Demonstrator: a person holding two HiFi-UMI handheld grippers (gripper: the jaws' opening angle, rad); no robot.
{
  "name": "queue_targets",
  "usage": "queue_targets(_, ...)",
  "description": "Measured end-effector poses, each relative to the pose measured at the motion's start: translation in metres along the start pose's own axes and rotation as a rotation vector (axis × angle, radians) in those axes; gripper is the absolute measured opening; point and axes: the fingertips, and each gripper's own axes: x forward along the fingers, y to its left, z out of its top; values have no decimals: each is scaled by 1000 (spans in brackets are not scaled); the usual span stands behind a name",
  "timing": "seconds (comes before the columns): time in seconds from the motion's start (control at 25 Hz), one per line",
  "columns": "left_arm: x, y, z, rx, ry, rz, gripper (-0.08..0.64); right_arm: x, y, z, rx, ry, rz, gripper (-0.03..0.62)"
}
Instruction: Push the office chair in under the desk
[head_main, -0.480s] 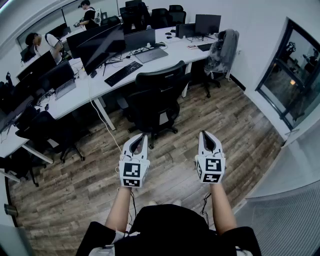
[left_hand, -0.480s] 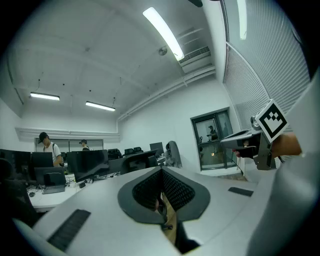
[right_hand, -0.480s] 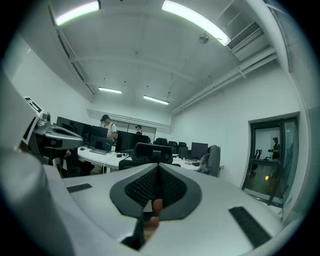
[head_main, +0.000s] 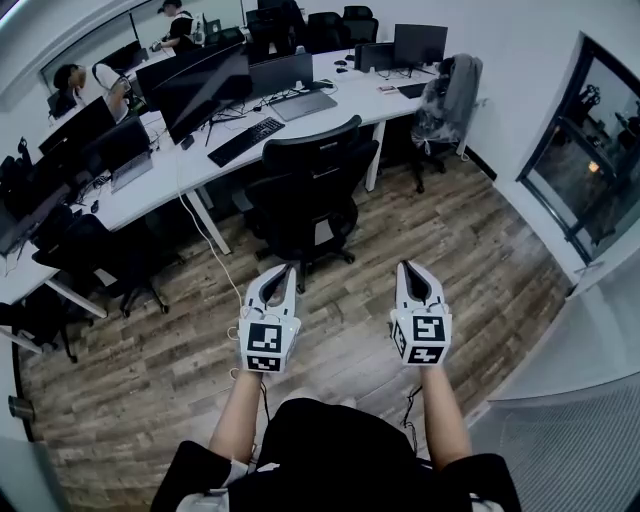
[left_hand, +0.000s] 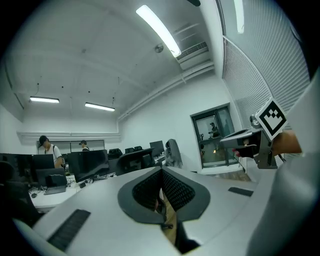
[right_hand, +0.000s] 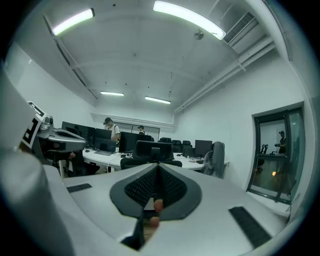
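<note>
The left claw (head_main: 284, 270) and the right claw (head_main: 407, 266) are held out side by side over the wood floor (head_main: 470, 250). The left claw is shut tight with nothing in it. The right claw is shut too, and holds nothing. The black chair (head_main: 310, 185) stands on the floor ahead of them, close to the edge of the long white tabletop (head_main: 345, 105). Its back is turned to the person. No claw touches the chair. A keyboard (head_main: 246, 142) and dark screens (head_main: 205, 85) sit on the tabletop.

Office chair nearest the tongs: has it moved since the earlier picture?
No: the office chair stands equally far out from the desk; only the view shifted slightly.
</note>
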Motion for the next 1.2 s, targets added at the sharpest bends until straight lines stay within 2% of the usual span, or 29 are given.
queue_targets(0.28, 10, -18, -5, 13, 19, 2, 15, 0, -14, -15, 3, 14, 22, 25)
queue_targets(0.6, 45, -18, -4, 9, 11, -2, 15, 23, -31, -18, -8, 22, 24, 25)
queue_targets(1.2, 164, 50, 2, -11, -16, 19, 15, 151, -52, 1, -44, 14, 41, 25)
